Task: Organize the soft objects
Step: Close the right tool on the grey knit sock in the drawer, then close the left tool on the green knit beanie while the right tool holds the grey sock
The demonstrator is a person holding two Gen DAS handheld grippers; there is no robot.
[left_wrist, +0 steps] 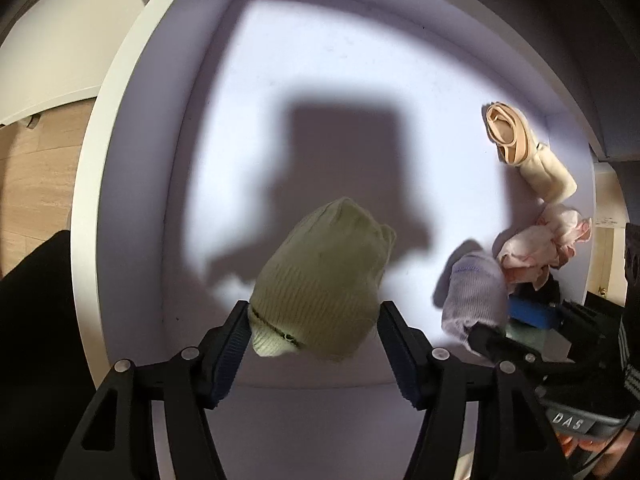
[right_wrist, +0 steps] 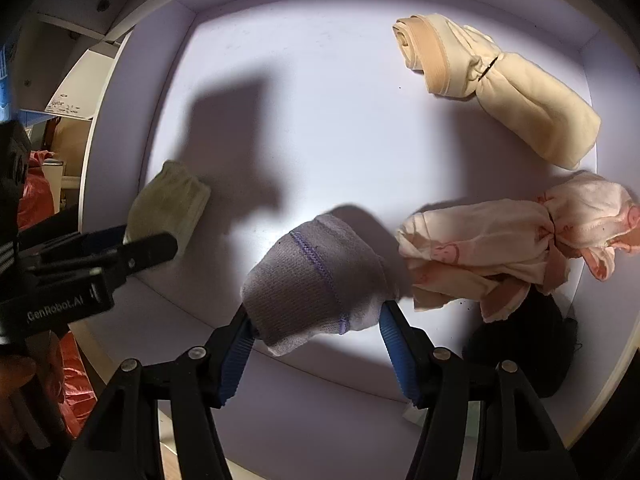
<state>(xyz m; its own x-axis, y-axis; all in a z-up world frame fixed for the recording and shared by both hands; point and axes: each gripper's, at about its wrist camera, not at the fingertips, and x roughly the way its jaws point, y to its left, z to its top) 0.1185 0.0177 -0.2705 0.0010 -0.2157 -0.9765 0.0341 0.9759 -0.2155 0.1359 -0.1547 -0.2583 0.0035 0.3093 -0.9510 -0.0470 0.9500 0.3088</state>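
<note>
A pale green ribbed sock roll (left_wrist: 320, 280) is clasped between the fingers of the left gripper (left_wrist: 312, 336), its long axis running away from the fingers toward the drawer floor. A lilac knit sock roll (right_wrist: 316, 280), edged with a purple stitched seam, is gripped likewise by the right gripper (right_wrist: 316, 320), whose blue pads press its near end. Both rolls are held above the white drawer (right_wrist: 320, 120), steeply downward, and neither is seen to touch the floor.

The coming move is judged to turn on where each roll goes down. The left half of the floor lies bare beneath the green roll. To the right of the lilac roll, just beside it, a pink printed garment bundle (right_wrist: 500, 252) is tied at its middle; beyond it, at the far right, lies a cream cloth roll (right_wrist: 532, 120) with a peach elastic end, and a black item (right_wrist: 532, 340) sits nearest. The right gripper is the nearer to that row.

The knits look soft and compressible; the cream roll is smooth and tube-shaped.
</note>
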